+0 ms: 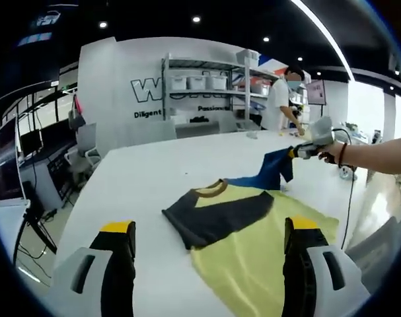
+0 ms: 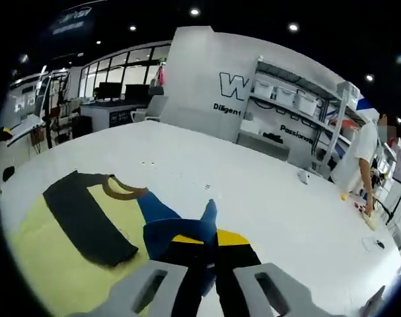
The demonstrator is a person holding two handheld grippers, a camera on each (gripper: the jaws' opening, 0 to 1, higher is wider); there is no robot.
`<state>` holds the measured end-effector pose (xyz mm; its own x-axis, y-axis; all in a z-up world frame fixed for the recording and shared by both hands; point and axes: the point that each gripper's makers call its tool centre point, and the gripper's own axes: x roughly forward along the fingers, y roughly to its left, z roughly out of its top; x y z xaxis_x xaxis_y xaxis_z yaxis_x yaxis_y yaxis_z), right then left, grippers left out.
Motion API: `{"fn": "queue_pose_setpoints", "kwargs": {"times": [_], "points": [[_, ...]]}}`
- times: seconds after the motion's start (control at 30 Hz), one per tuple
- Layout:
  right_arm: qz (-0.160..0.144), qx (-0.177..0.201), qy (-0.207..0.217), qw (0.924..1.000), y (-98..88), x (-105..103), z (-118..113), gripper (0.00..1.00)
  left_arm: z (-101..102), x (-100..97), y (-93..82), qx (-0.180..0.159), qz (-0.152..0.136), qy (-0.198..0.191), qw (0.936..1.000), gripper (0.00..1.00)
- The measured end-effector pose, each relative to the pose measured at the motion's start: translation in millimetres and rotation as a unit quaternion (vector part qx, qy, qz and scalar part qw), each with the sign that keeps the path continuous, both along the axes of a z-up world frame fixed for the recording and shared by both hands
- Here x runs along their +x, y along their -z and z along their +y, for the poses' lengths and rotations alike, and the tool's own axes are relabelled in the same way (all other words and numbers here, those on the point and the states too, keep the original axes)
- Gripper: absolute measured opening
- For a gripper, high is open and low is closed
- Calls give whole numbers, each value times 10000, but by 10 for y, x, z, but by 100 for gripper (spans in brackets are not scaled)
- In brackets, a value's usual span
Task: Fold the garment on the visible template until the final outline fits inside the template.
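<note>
A yellow T-shirt (image 1: 253, 247) lies flat on the white table (image 1: 141, 172). Its dark navy sleeve (image 1: 220, 214) is folded across the chest. My left gripper (image 1: 210, 228) hovers open above the shirt's near edge, nothing between its yellow-tipped jaws. The shirt's blue sleeve (image 1: 269, 173) is lifted off the table by my right gripper (image 1: 299, 152), which a hand holds at the right. In the right gripper view the right gripper (image 2: 210, 239) is shut on the blue sleeve (image 2: 167, 228), with the yellow body (image 2: 48, 257) and the navy sleeve (image 2: 88, 224) to its left.
A person (image 1: 279, 99) stands at the table's far end beside shelves with bins (image 1: 200, 82). Office chairs (image 1: 84, 142) and desks stand off the left edge. Small items (image 2: 304, 177) lie on the far table. A cable (image 1: 351, 198) hangs from the right gripper.
</note>
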<state>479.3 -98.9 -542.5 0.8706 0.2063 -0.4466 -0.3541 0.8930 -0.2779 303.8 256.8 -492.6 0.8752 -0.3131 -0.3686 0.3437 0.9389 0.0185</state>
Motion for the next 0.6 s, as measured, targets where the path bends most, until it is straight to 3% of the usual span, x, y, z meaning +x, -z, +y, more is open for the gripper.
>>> {"fn": "queue_pose_setpoints", "kwargs": {"times": [0.1,0.2,0.47,0.6], "points": [[-28,-394,-439,9983,27,-9,225,0,39,-17,-3,84,-30,2,10000,96],[-67,-940,-963,9909,112,-26,475,0,88,-41,22,69,2,-46,10000,96],[127,-1186,-1418,9827,365,-89,814,0,127,-60,90,208,116,-76,9997,94],[373,-930,-1407,9850,533,-138,935,0,154,-60,60,180,84,-103,9997,94]]}}
